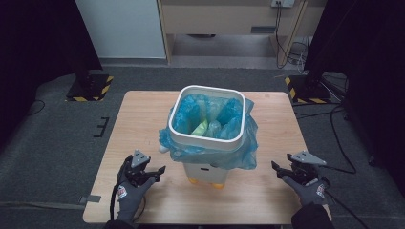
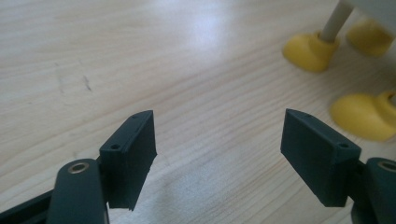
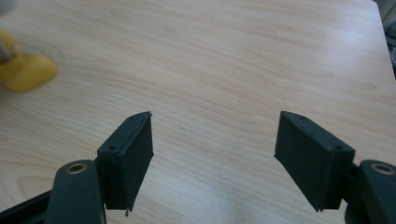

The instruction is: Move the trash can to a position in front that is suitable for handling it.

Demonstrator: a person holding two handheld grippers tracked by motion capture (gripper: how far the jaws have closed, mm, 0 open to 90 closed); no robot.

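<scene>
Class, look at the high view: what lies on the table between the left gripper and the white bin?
Nothing: between the left gripper and the white bin runs only bare wooden table, as the high view shows.

**Dim Room, Grey Floor**

A light wooden counter (image 1: 143, 124) is set on grey carpet (image 1: 52, 143). Black stands with hazard-striped bases (image 1: 90, 88) are placed at both sides. A pale wall panel (image 1: 122, 28) and wooden cabinet (image 1: 229, 19) are seen behind.
</scene>
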